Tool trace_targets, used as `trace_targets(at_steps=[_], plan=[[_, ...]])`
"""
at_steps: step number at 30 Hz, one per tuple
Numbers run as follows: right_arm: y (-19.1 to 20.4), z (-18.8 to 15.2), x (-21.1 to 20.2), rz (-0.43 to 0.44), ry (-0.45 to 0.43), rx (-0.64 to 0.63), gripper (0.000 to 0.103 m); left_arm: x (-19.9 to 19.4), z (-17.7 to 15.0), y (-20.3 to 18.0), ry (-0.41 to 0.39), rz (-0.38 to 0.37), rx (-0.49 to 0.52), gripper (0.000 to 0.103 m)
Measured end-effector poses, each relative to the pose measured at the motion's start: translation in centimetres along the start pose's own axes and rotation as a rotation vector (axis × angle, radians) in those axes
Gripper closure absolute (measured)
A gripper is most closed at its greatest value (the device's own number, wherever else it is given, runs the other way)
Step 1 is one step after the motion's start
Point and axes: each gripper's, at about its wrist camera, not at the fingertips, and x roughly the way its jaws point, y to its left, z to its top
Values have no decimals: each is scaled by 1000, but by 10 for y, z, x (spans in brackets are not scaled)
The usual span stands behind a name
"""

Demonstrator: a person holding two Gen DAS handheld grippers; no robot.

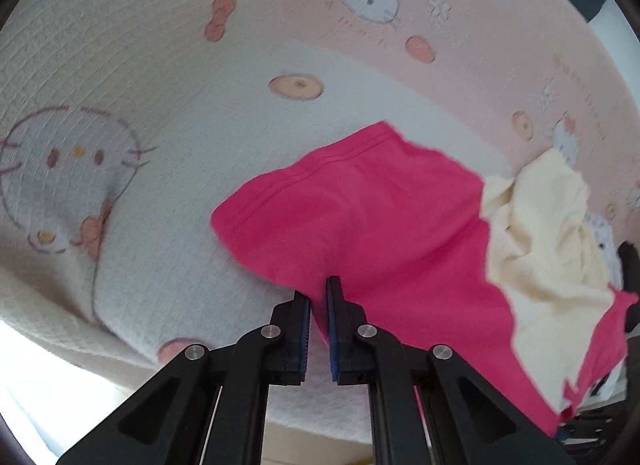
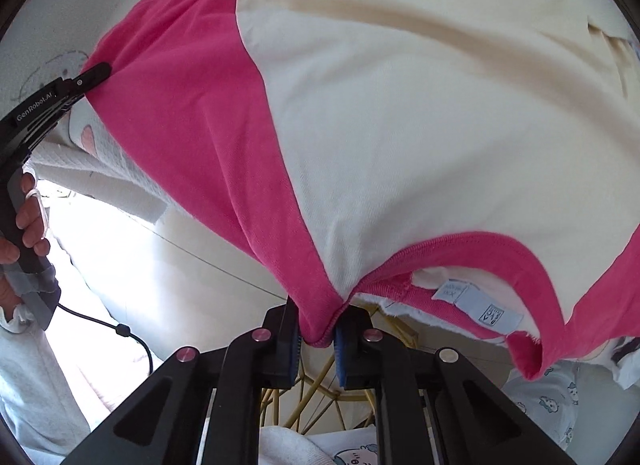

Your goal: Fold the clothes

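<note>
Two tools, left tool [image 1: 318, 297], right tool [image 2: 316, 335], clamp one pink-cream shirt [image 2: 360, 125].

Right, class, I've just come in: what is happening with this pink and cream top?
A person is folding clothes with two tools. The left hand-held gripper pinches a pink sleeve edge of the pink and cream shirt; the right hand-held gripper clamps its shoulder near the collar. The shirt hangs stretched between them above the cartoon-cat blanket, not yet folded.
</note>
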Motion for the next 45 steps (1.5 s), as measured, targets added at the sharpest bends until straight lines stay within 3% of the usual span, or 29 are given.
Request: trace_targets(at_steps=[5,10,17,21,24,26,27,28,30,37,45], plan=[[1,1,5,-19,18,-19,92,0,5,19,3,-2,-49,97],[18,2,10,-80,41,-73,92,-12,17,20,-41,17,-18,97],[31,-3,-11,-199,-43,-120,88,-22,30,31,-32,-105,-139,96],[21,-9,-39,-170,-127,-52,56,-28,36,31,-34,-152,-182,94],[10,-15,-57,-126,-178,8,52,-30,40,25,-30,-143,-168,94],[2,-18,-66,-106,-210,37,49,-31,42,21,-28,-141,-150,88],[-2,-18,-70,-100,-220,47,47,-30,43,19,-23,-141,-140,72],[-6,-16,-74,-94,-229,58,46,-28,43,15,-18,-149,-131,50],[-18,-11,-81,-86,-245,81,46,-24,43,8,-10,-166,-115,37],[-82,-18,-85,-60,-268,206,46,-10,39,-24,69,-168,-83,37],[-168,-41,-97,57,-378,459,46,0,57,-98,50,-91,186,37]])
